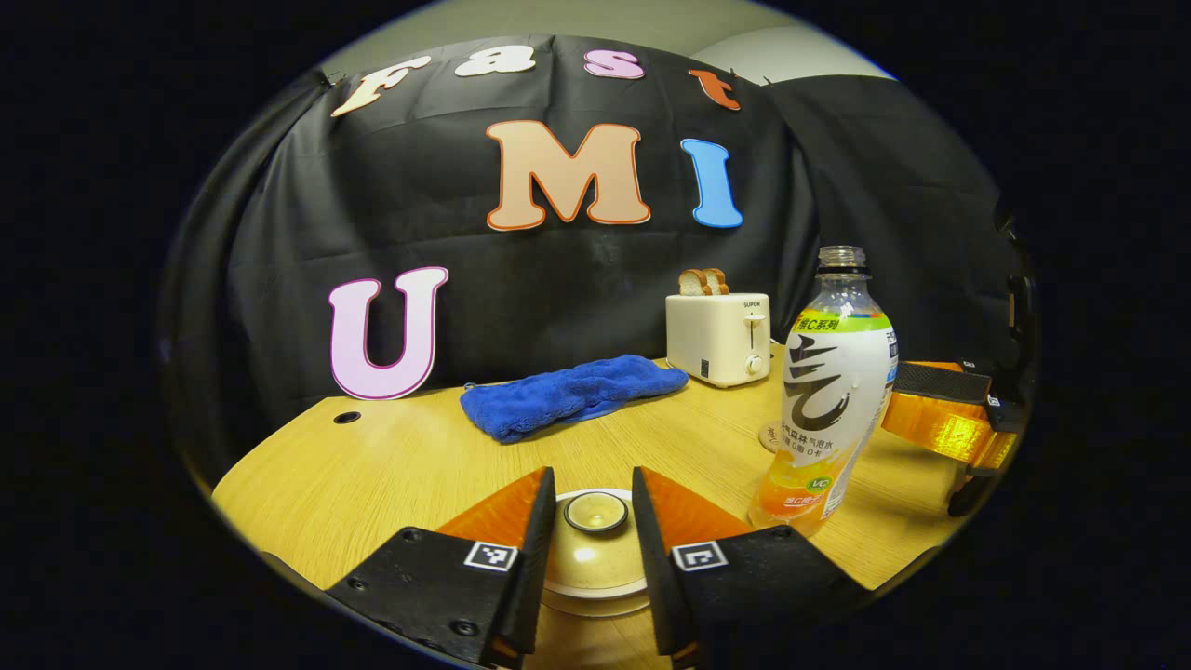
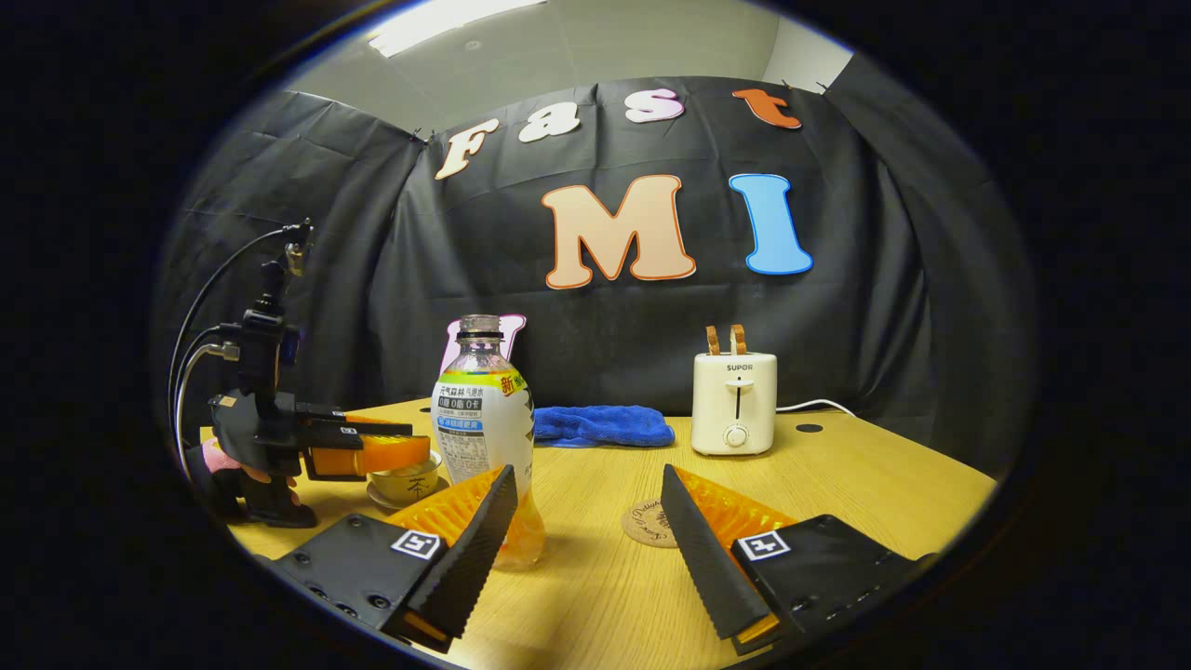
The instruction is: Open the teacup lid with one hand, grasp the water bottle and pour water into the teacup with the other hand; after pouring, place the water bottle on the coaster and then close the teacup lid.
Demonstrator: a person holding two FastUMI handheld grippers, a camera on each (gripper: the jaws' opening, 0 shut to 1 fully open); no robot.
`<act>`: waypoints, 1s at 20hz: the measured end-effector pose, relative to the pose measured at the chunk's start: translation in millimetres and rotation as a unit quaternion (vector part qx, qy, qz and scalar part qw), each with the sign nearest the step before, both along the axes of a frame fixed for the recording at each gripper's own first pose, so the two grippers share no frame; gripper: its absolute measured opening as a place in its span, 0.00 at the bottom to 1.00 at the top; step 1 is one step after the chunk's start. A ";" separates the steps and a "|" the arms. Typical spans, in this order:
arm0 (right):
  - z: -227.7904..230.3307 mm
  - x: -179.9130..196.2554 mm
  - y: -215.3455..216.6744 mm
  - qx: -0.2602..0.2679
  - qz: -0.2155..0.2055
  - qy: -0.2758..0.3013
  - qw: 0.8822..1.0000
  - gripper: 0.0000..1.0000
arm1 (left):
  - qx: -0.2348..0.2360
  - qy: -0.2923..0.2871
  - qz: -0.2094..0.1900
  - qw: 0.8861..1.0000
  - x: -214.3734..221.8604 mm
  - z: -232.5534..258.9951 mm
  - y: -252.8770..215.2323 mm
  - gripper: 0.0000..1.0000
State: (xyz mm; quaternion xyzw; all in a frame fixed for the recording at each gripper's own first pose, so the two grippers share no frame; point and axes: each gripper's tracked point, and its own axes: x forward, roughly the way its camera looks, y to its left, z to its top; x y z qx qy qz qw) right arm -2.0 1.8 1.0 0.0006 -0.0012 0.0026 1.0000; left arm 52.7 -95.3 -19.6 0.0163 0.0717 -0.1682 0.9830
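Plainly, wooden table (image 2: 837,484), black-draped booth.

Bright, even overhead light from a ceiling panel (image 2: 437,23) in the right gripper view, soft shadows on the wooden table (image 2: 865,484), small glare on the teacup lid (image 1: 595,549), strong fisheye bending at edges, sharp focus throughout

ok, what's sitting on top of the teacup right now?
The lid is on the teacup, knob up, with the left claw straddling it. The lid covers the inside, so any contents can't be seen.
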 end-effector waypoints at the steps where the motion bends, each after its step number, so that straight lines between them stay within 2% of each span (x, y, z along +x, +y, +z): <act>1: 0.6 0.0 0.0 0.000 0.000 0.000 1.000 0.94 | -0.001 -0.001 -0.002 1.000 -0.6 1.0 -1.5 0.42; 4: 0.2 -0.1 0.2 0.000 0.000 0.000 1.000 0.95 | -0.006 -0.007 -0.001 1.000 -1.1 3.3 -0.3 0.29; 12: -0.1 -0.1 0.3 0.000 0.000 0.000 1.000 0.94 | -0.048 -0.062 -0.003 0.997 -8.9 23.1 5.0 0.27; 13: -0.3 0.0 0.4 0.000 -0.001 0.000 1.000 0.98 | -0.052 -0.074 -0.002 0.996 -10.2 27.8 5.9 0.27; 14: -0.1 0.1 0.3 0.000 -0.001 0.000 1.000 0.94 | -0.046 -0.067 0.006 0.997 -9.8 23.1 10.8 0.27; 19: -0.4 0.1 0.5 0.000 -0.001 0.000 1.000 0.94 | -0.042 -0.068 0.055 0.995 -17.9 23.3 37.9 0.27; 20: -0.2 0.5 0.5 0.000 -0.001 0.000 1.000 0.98 | -0.041 -0.068 0.068 0.995 -20.9 22.7 45.1 0.27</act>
